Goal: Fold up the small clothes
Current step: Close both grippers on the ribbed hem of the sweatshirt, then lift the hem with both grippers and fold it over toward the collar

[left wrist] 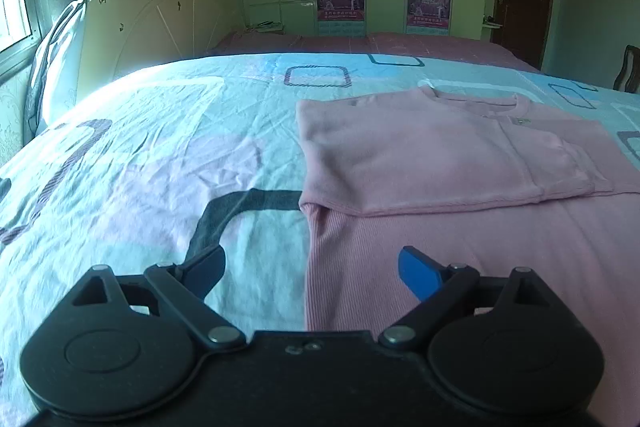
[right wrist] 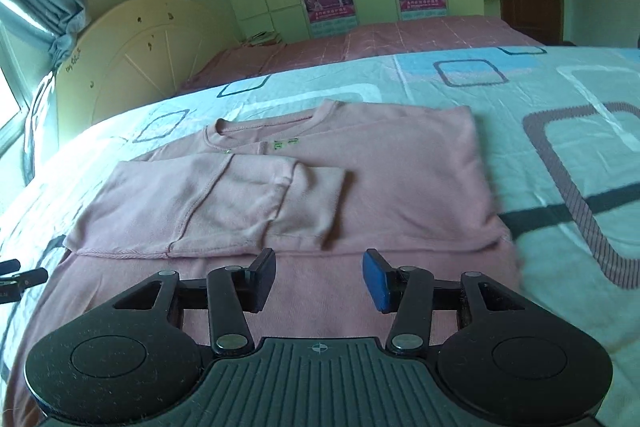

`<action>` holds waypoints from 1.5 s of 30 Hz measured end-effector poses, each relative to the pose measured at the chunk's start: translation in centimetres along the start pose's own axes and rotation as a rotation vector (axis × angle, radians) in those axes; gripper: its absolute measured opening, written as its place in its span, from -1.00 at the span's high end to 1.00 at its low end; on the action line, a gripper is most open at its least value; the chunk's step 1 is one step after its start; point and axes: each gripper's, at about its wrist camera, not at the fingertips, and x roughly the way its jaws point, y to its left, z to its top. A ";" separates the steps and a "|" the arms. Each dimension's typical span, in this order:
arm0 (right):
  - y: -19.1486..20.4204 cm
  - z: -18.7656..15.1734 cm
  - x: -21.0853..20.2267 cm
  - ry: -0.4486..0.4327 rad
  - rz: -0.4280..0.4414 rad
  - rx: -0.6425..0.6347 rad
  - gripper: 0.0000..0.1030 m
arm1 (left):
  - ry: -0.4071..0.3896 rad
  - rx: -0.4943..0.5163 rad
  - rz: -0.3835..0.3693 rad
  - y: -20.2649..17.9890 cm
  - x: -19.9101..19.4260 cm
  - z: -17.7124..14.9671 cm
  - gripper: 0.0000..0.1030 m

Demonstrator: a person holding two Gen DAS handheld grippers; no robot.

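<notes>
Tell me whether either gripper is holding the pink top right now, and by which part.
Nothing is held: the left gripper and right gripper both stand open above the pink top.

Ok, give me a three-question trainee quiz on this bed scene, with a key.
1. True or false: the right gripper clamps the pink top.
2. Which part lies folded across the top's front: A sleeve, B collar, C hem?
3. Fill in: the left gripper straddles the top's ____ edge, one finger over the bedsheet.

Key: 1 false, its jaws are open and hold nothing; 2 A; 3 left.
</notes>
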 end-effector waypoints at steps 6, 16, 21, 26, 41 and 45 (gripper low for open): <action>-4.8 -3.3 -6.0 0.042 0.043 0.049 0.07 | 0.083 -0.104 -0.092 1.6 -4.3 -4.4 -0.13; -11.7 -11.3 -14.0 0.070 0.094 0.273 0.07 | 0.170 -0.313 -0.236 2.7 -9.0 -11.1 0.01; -14.0 -14.1 -15.9 0.088 0.202 0.425 0.07 | 0.191 -0.396 -0.317 2.3 -10.0 -12.9 0.02; -13.9 -15.8 -16.0 0.137 0.342 0.526 0.07 | 0.203 -0.543 -0.434 2.9 -10.2 -15.0 0.03; -11.8 -15.2 -13.5 0.192 0.373 0.363 0.86 | 0.149 -0.668 -0.446 3.5 -7.8 -15.2 0.92; -12.2 -15.3 -15.2 0.103 0.444 0.378 0.86 | 0.088 -0.666 -0.433 3.4 -9.5 -15.2 0.92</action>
